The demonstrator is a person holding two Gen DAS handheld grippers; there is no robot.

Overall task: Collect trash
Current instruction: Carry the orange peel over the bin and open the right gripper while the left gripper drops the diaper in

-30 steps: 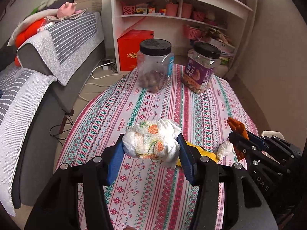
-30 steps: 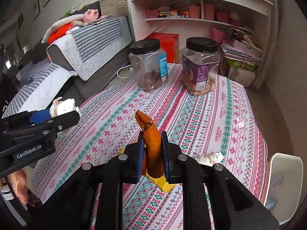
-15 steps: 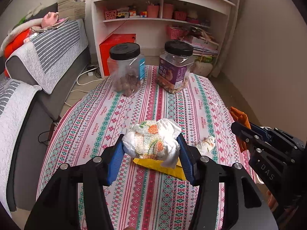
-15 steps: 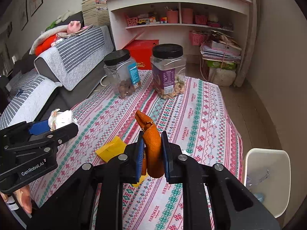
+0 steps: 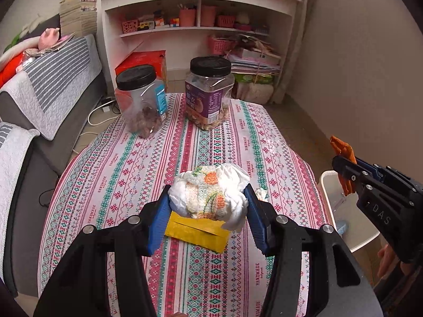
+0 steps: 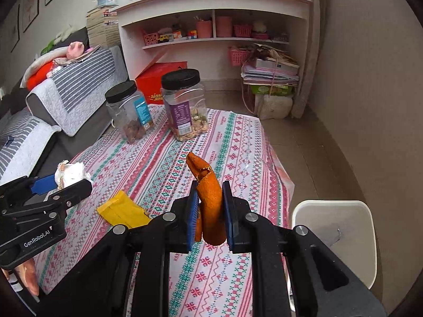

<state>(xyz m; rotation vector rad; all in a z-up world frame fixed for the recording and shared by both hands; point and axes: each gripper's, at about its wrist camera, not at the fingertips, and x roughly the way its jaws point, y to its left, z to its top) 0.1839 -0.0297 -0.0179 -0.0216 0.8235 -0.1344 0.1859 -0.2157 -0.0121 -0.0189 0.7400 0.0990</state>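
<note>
Both grippers loaded: left gripper point(image 5: 208, 200) pinched crumpled tissue wad point(image 5: 208, 194), right gripper point(image 6: 210, 206) pinched orange peel point(image 6: 210, 200); white bin point(image 6: 335, 227) at 3 o'clock, yellow wrapper point(image 6: 123, 212) at 9.

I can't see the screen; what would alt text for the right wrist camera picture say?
A handheld right gripper pinches an orange peel upright above a patterned tablecloth, with a white bin on the floor to its right. At left, the left gripper clamps a crumpled tissue; a yellow wrapper lies between them.
</note>
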